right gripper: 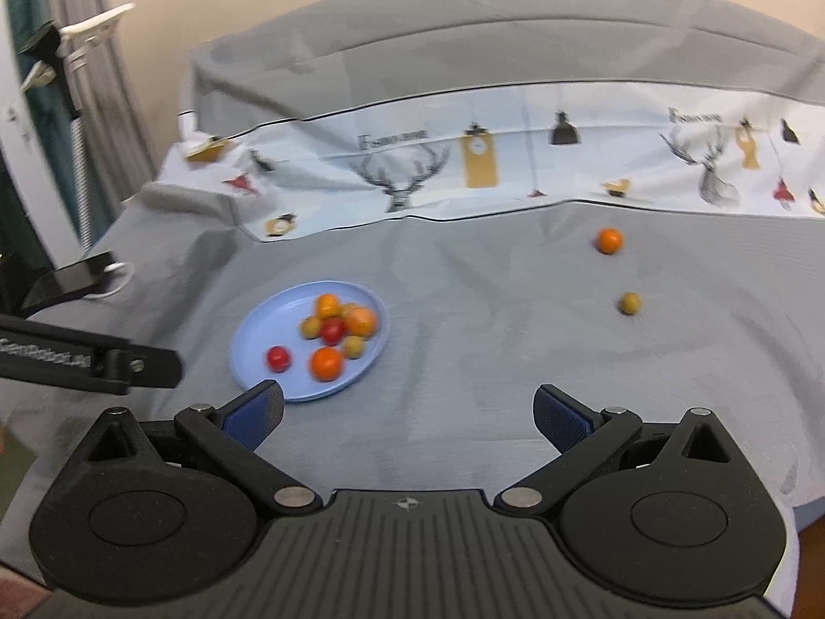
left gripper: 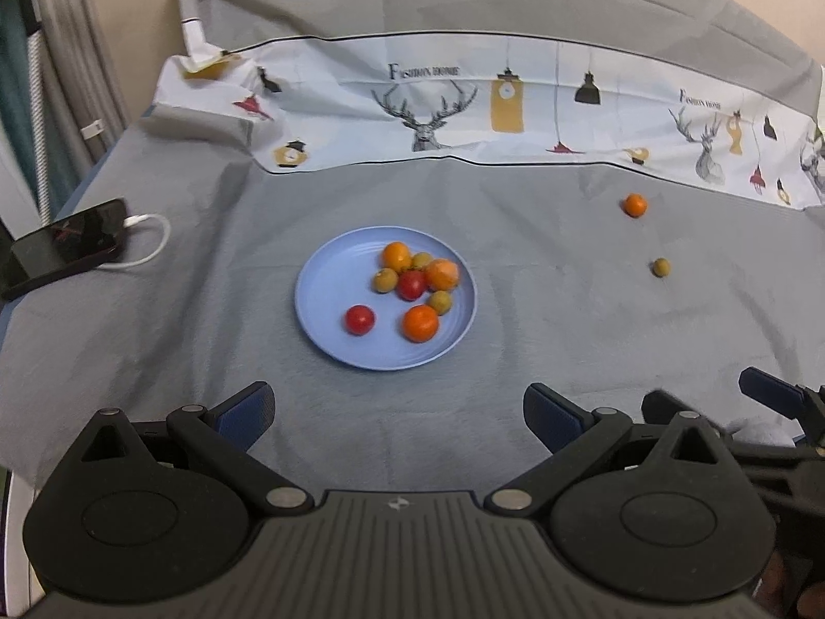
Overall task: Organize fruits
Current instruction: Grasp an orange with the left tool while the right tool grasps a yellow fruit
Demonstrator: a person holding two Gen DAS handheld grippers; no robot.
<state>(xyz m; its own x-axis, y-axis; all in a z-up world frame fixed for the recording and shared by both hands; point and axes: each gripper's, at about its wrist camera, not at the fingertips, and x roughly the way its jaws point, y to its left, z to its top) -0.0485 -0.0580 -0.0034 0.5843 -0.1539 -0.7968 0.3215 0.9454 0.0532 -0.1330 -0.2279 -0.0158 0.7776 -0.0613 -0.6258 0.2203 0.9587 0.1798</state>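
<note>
Most of the fruit was already gathered. The blue plate [left gripper: 330, 309] sat at about 12 o'clock from my left gripper [left gripper: 397, 415], near the middle of the grey cloth [left gripper: 515, 309], and it held eight pieces as far as I could count: three oranges, two red tomatoes and three small greenish-brown fruits, mostly bunched toward the plate's far right side, with one tomato [left gripper: 360, 319] and one orange [left gripper: 420, 323] lying a little apart nearer me.

Two pieces were still out on the cloth, well apart from the plate: a loose orange [right gripper: 609, 240] at roughly 1 o'clock from my right gripper [right gripper: 407, 415], close to the edge of the printed deer cloth [left gripper: 464, 103], and a loose greenish-brown fruit [right gripper: 629, 303] just nearer me on the same side. I judged those two were all that remained to be moved, so the job was close to finished.

My left jaws stood wide apart and held nothing. My right jaws were likewise spread and empty, hanging over bare cloth short of both strays. The right side seemed the natural one to fetch them.

A phone [left gripper: 67, 247] with a white cable lay at 10 o'clock, clear of the work.
</note>
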